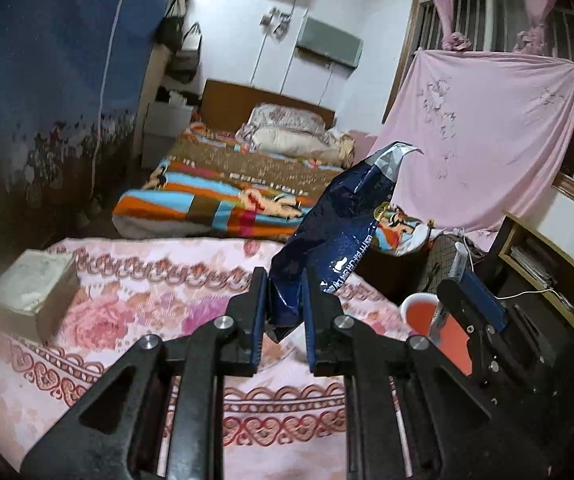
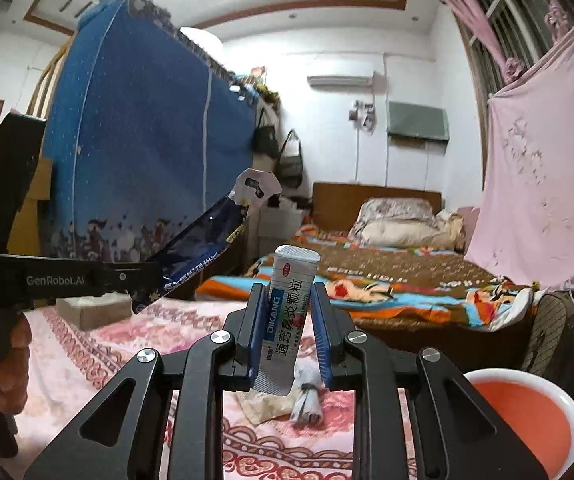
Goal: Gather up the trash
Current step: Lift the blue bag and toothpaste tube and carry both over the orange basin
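Note:
My left gripper (image 1: 284, 300) is shut on a crumpled dark blue snack bag (image 1: 343, 224) and holds it up above the pink flowered tablecloth (image 1: 127, 280). The bag and left gripper also show at the left of the right wrist view (image 2: 203, 240). My right gripper (image 2: 289, 320) is shut on a white and blue medicine sachet (image 2: 287, 312), held upright. Crumpled paper scraps (image 2: 283, 404) lie on the cloth below the sachet. A red bin with a white rim (image 2: 527, 416) sits low at the right, also seen in the left wrist view (image 1: 427, 312) beside my right gripper (image 1: 475, 304).
A tissue box (image 1: 35, 288) stands on the cloth at the left. Beyond the table are a bed with a striped blanket (image 1: 223, 196), a blue wardrobe cover (image 2: 135, 152), a pink sheet over the window (image 1: 487, 128) and a shelf (image 1: 543, 264) at the right.

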Tool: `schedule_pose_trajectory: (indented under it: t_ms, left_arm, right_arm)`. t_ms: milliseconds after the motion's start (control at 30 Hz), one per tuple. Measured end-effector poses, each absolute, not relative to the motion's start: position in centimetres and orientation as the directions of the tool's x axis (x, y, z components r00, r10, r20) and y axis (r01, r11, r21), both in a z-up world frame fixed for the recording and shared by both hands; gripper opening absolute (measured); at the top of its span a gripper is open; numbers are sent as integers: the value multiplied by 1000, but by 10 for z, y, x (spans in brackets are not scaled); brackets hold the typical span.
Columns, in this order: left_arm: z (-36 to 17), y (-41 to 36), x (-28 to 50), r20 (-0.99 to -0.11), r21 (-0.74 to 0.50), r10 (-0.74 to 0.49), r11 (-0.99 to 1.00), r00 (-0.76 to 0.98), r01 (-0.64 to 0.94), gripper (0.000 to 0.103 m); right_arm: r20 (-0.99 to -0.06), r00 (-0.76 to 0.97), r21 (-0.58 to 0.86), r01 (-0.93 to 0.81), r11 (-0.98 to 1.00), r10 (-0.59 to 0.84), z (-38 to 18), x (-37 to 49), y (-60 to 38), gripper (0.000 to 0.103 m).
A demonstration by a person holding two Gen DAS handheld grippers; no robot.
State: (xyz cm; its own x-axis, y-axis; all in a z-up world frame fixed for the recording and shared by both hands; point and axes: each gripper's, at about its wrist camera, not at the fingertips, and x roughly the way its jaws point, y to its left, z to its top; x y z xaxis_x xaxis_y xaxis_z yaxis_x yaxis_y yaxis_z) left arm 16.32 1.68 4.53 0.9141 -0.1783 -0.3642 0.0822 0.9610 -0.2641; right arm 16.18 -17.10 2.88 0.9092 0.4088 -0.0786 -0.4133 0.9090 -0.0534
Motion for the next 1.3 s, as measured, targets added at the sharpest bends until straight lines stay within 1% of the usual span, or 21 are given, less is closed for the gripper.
schedule_pose_trajectory:
  t_ms: [200,367,500,633,767,933,1133,1300]
  left_arm:
    - [66,-8,154,-277,-234,-200,963,940,136,17]
    - [79,-36,152,-212,-209,-245,957,946,201,17]
    - [84,-67,155,-181,-172,-297,948,938,267,17]
    - [85,-100,162,-179,-146,-355,932,918,332,17]
    - [82,-131,171,-206,-128,-413,910,887,394,17]
    - [73,-162,178,-258,-112,-451,892,854,437,18]
    - [49,-192,198,-374,-140,-472,880,798,454,18]
    - [32,-209,212,-477,-152,-450,888,755,433,18]
  right_arm:
    - [-8,929,-56,-370,927,371,46,150,-193,20]
    - [41,953,-42,-300,953,301,58,145,-222,20]
    - [49,970,-40,-235,971,236,60,144,-246,20]
    - [34,989,-9,-147,989,147,55,150,-275,20]
    - [-7,998,46,-64,997,64,45,159,-305,20]
    - [-74,997,97,15,995,-8,32,168,-332,20]
    - [-163,985,114,68,991,-49,17,177,-350,20]
    - [-220,973,127,101,987,-71,4,182,-363,20]
